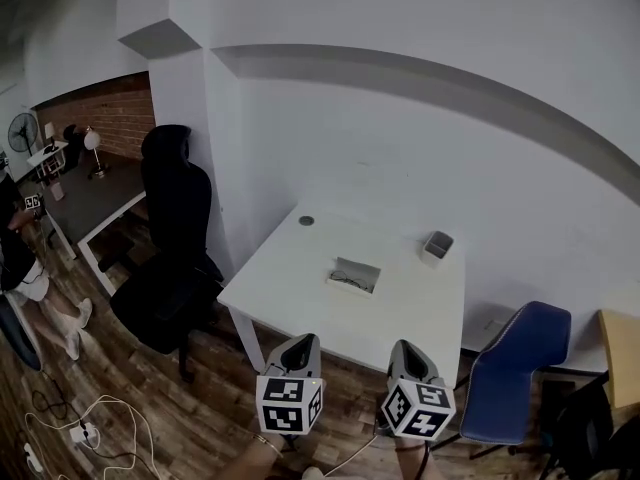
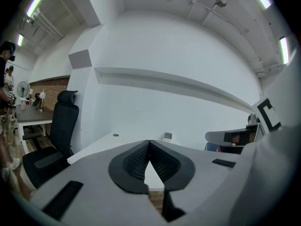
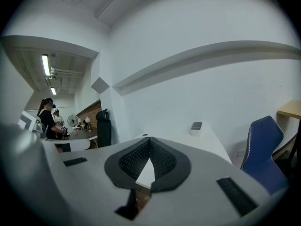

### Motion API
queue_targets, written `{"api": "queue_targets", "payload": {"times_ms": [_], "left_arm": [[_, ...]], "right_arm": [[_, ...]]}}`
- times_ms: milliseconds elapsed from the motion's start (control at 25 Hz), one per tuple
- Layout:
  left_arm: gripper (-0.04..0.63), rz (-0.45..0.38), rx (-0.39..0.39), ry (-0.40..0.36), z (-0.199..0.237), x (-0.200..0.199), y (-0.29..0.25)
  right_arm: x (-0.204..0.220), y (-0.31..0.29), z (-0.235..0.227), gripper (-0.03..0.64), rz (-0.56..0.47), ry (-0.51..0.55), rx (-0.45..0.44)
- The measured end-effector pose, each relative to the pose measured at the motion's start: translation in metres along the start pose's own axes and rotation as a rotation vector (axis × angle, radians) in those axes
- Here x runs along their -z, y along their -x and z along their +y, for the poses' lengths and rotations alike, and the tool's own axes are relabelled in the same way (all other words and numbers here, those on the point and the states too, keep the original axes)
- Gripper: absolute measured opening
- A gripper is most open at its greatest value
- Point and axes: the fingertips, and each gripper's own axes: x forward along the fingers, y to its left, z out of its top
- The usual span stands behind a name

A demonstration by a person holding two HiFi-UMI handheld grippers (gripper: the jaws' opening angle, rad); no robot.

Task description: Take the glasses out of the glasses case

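The left gripper [image 1: 300, 351] and right gripper [image 1: 408, 356] are held short of the tabletop [image 1: 290, 268], jaws pressed tip to tip on nothing, presumably because no reach is begun; the open glasses case [image 1: 354, 274], glasses [image 1: 347, 280] seemingly inside, lies well ahead of both jaws.

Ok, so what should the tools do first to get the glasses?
Probably move both forward over the table, toward the open glasses case near its middle. The left tool and right tool hang short of the table's near edge, both shut and empty. The glasses lie inside the case, too far away to grab.
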Motion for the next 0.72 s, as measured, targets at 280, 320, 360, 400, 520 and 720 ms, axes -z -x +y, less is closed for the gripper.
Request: {"api": "queue_targets", "payload": {"times_ms": [280,320,360,400,520,720], "left_arm": [[0.017,0.034,-0.018,0.017,0.010,0.011,-0.027],[0.017,0.039,-0.017,0.020,0.010,0.013,-0.031],[0.017,0.045,-0.015,0.022,0.011,0.015,-0.034],[0.017,0.049,-0.013,0.024,0.013,0.017,-0.039],[0.017,0.053,-0.008,0.031,0.018,0.020,-0.055],[0.017,0.037,0.009,0.023,0.029,0.010,-0.092]], "right_arm": [[0.011,-0.028,-0.011,0.032,0.043,-0.007,-0.001],[0.013,-0.031,-0.012,0.032,0.051,-0.009,0.002],[0.015,-0.034,-0.014,0.032,0.057,-0.009,0.006],[0.017,-0.038,-0.015,0.032,0.063,-0.008,0.010],[0.019,-0.050,-0.021,0.032,0.071,-0.003,0.021],[0.011,-0.085,-0.027,0.032,0.061,-0.007,0.031]]}}
